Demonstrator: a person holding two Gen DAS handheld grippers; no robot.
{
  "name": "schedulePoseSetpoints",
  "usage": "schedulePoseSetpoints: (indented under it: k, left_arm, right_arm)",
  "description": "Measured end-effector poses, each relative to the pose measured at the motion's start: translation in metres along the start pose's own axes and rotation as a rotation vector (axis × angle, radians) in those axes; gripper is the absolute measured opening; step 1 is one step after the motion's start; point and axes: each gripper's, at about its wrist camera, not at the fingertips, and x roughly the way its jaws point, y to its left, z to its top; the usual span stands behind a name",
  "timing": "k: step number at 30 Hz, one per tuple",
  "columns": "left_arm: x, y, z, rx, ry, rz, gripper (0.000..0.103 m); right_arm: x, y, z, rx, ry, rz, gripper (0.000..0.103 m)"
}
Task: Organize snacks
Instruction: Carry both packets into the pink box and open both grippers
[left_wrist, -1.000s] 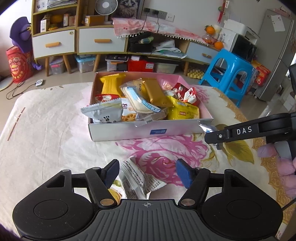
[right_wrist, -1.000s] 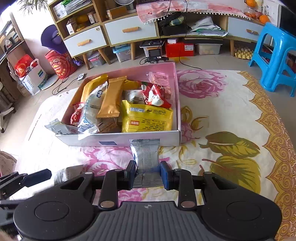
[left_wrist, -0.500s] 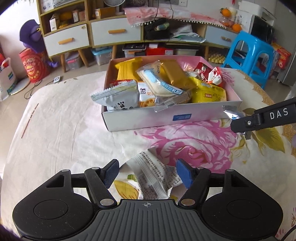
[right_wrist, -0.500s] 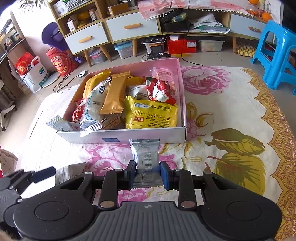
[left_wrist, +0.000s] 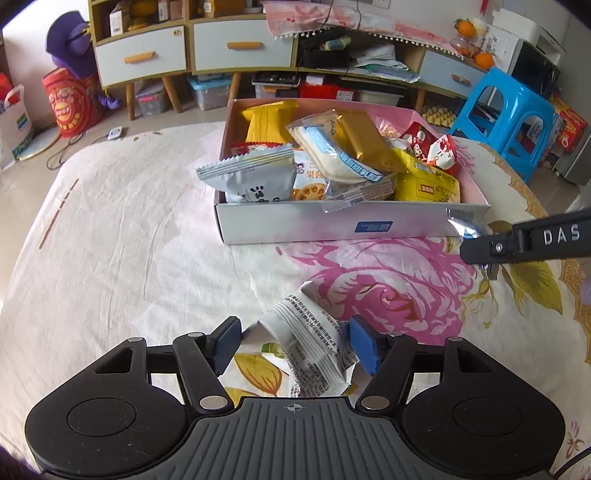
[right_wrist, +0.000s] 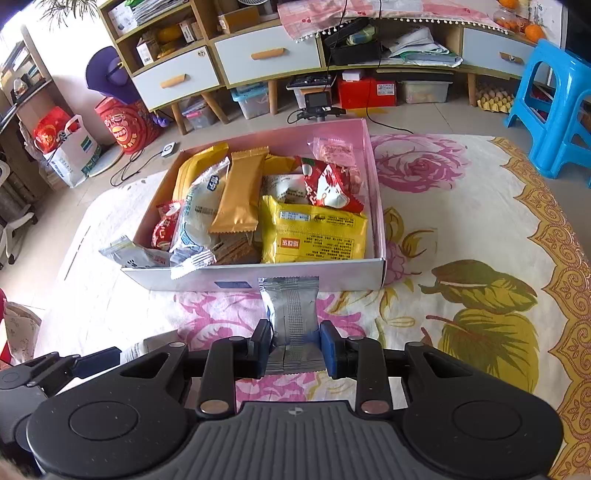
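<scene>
Two packets are outside the pink cardboard box (right_wrist: 375, 206). The right gripper (right_wrist: 294, 345) pinches a silver foil sachet (right_wrist: 291, 310) short of the box wall, seemingly to drop it in. The left gripper (left_wrist: 293, 345), jaws spread, straddles a white printed wrapper (left_wrist: 314, 339) on the floral cloth (left_wrist: 129, 258), likely about to grasp it.

A long wooden sideboard (right_wrist: 258, 62) with pale drawers and orange handles is set against the far wall, with storage bins (right_wrist: 251, 103) tucked beneath it on the tiled floor (left_wrist: 37, 173). A blue plastic stool (right_wrist: 554, 107) is placed to the right. A red drum-shaped container (left_wrist: 72, 103) is seen at the left (beside a white bag). The table is covered by a floral cloth (right_wrist: 480, 229), evenly lit by daylight.
</scene>
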Motion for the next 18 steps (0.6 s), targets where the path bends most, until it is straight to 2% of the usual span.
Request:
schedulePoseSetpoints:
  k: [4, 8, 18]
  left_arm:
    - [0.002, 0.005, 0.002, -0.014, 0.013, -0.021, 0.067]
    - [0.005, 0.009, 0.004, -0.026, 0.038, -0.031, 0.075]
    - [0.016, 0.029, 0.006, -0.147, 0.116, -0.081, 0.083]
  right_arm:
    - [0.002, 0.003, 0.0, -0.012, 0.004, -0.003, 0.019]
    - [0.005, 0.006, -0.001, -0.019, 0.011, -0.009, 0.019]
    - [0.001, 0.01, 0.0, -0.011, 0.007, 0.007, 0.019]
